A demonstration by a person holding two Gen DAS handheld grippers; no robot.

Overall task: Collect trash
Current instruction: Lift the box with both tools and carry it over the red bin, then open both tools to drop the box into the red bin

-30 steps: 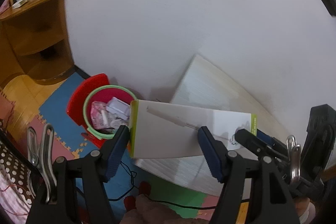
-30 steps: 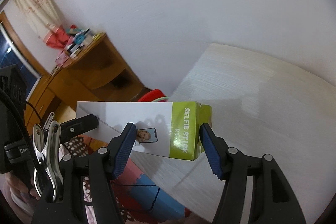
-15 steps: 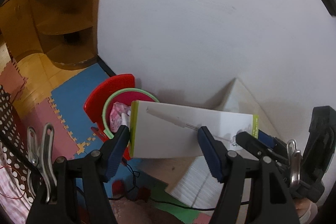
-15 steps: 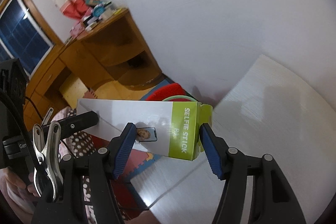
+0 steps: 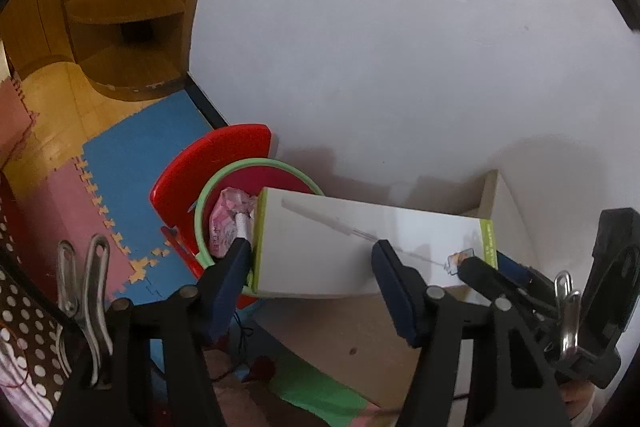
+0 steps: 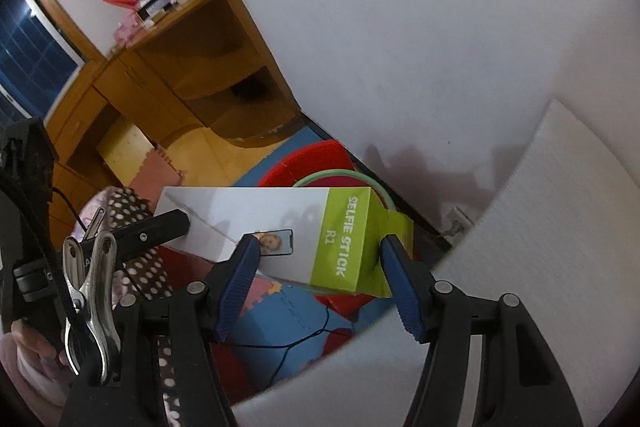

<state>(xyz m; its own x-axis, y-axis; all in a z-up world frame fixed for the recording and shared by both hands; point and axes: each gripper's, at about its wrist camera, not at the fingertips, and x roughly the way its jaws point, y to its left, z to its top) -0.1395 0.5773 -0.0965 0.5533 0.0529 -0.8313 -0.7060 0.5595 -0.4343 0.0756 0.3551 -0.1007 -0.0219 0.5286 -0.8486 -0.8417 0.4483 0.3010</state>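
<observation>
I am holding a long white-and-green box (image 5: 360,251) between both grippers, above the red bin (image 5: 224,203) beside the table (image 6: 540,227); the left gripper (image 5: 310,267) is closing on one end, the right gripper (image 6: 316,263) clamping the other.

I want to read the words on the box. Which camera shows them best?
The right wrist view. There the selfie stick box turns its green end toward the camera, so the printed name reads clearly. The left wrist view shows the box mostly as a plain white side, with only a thin green edge and no readable words.
</observation>
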